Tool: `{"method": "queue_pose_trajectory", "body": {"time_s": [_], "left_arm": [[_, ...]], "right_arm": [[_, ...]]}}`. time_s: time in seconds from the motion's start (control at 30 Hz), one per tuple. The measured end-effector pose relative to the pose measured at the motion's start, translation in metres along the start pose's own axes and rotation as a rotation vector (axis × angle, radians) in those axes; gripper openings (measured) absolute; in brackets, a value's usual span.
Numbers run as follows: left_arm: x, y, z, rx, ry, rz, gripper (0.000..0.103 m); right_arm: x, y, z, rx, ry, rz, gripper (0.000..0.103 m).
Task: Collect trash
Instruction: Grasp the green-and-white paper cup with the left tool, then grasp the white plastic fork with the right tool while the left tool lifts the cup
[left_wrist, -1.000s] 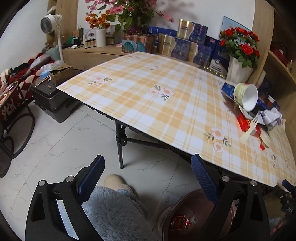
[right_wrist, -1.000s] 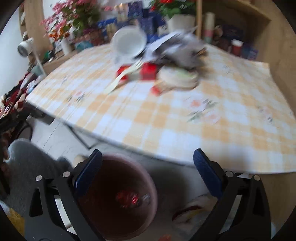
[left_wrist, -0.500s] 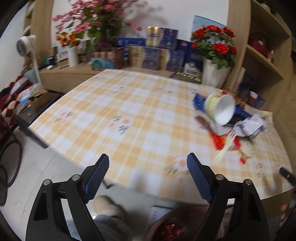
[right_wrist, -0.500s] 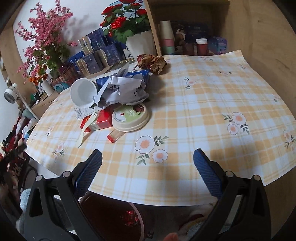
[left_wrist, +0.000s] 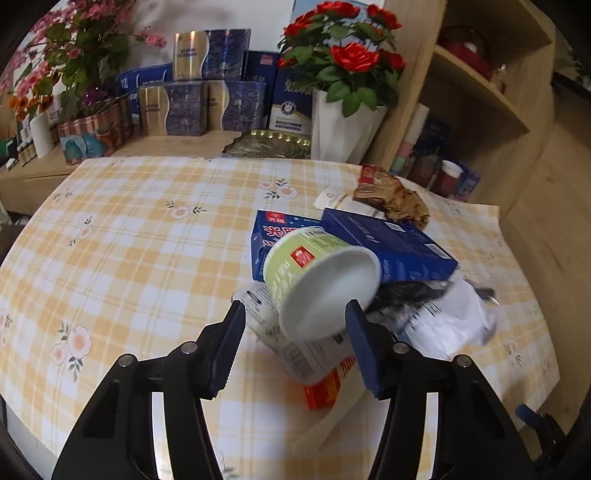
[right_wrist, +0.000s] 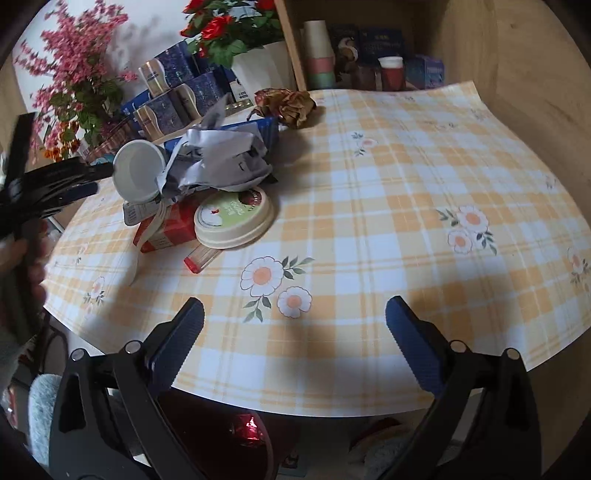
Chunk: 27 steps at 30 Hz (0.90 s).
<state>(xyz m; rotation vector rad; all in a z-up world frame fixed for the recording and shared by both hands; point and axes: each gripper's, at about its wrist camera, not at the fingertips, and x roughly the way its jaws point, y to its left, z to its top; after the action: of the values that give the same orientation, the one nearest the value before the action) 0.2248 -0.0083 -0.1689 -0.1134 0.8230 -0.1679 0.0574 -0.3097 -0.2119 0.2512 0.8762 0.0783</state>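
A trash pile lies on the checked table. In the left wrist view, a tipped green-and-white paper cup lies on its side over blue boxes, with crumpled white paper, a red carton and a brown wrapper around it. My left gripper is open, its jaws on either side of the cup's mouth, not closed on it. In the right wrist view, the cup, a round lid and the red carton show. My right gripper is open and empty over the table's front edge.
A dark red bin with a red wrapper inside stands on the floor under the table's front edge. A white vase of red roses, boxes and a wooden shelf stand behind the table. The left gripper's body shows at the left.
My left gripper has moved forward and right up to the tipped cup, which now sits between its jaws. The right gripper has moved slightly closer over the table edge.
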Motion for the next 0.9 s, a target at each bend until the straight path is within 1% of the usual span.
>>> {"method": "queue_pose_trajectory", "body": {"time_s": [0.07,0.1,0.13,0.2,0.23,0.27,0.3,0.37,0.43,0.47,0.53,0.6,0.67,0.7,0.73,0.77,0.87,0.9], "left_arm": [[0.011,0.006,0.005,-0.028,0.015,0.017,0.055],[0.017,0.01,0.008,-0.043,0.024,0.016,0.053],[0.021,0.012,0.01,-0.045,0.035,0.009,0.047],[0.024,0.015,0.011,-0.029,0.076,0.012,0.007],[0.022,0.019,0.01,-0.031,0.084,0.011,0.005],[0.018,0.022,0.009,-0.038,0.074,-0.008,0.004],[0.012,0.026,0.008,-0.045,0.058,-0.025,0.004],[-0.005,0.035,0.006,-0.051,0.023,-0.027,0.004],[-0.023,0.045,0.005,-0.074,-0.003,-0.043,0.004],[-0.034,0.052,0.002,-0.083,-0.014,-0.049,0.004],[-0.052,0.063,-0.003,-0.085,-0.023,-0.044,0.004],[-0.071,0.077,-0.016,-0.082,-0.027,-0.024,0.004],[-0.086,0.088,-0.03,-0.078,-0.023,0.001,0.004],[-0.092,0.094,-0.037,-0.08,-0.02,0.012,0.004],[-0.098,0.1,-0.045,-0.084,-0.015,0.023,0.004],[-0.102,0.106,-0.051,-0.093,-0.01,0.029,0.004],[-0.119,0.129,-0.077,-0.166,0.01,0.039,0.004],[-0.123,0.137,-0.085,-0.192,0.016,0.041,0.004]], "right_arm": [[-0.002,-0.003,0.0,0.002,-0.005,-0.005,0.097],[-0.002,-0.005,0.0,0.005,-0.004,-0.008,0.097],[-0.001,-0.006,0.0,0.009,-0.004,-0.014,0.097],[0.003,-0.008,-0.001,0.024,0.005,-0.022,0.097],[0.005,-0.008,-0.001,0.032,0.009,-0.019,0.097],[0.007,-0.006,-0.001,0.041,0.013,-0.01,0.097],[0.009,-0.004,-0.001,0.04,0.014,-0.001,0.097],[0.011,0.005,0.001,0.025,0.014,0.021,0.097],[0.016,0.022,0.003,-0.006,0.017,0.061,0.095],[0.019,0.032,0.004,-0.023,0.021,0.084,0.09],[0.027,0.057,0.006,-0.073,0.03,0.13,0.084],[0.039,0.084,0.008,-0.12,0.036,0.175,0.078],[0.051,0.104,0.01,-0.135,0.053,0.213,0.071],[0.061,0.116,0.012,-0.132,0.072,0.241,0.067],[0.071,0.125,0.015,-0.123,0.093,0.258,0.06],[0.078,0.131,0.017,-0.114,0.108,0.265,0.055],[0.104,0.149,0.022,-0.042,0.165,0.278,0.049],[0.106,0.152,0.025,-0.026,0.151,0.268,0.048]]}}
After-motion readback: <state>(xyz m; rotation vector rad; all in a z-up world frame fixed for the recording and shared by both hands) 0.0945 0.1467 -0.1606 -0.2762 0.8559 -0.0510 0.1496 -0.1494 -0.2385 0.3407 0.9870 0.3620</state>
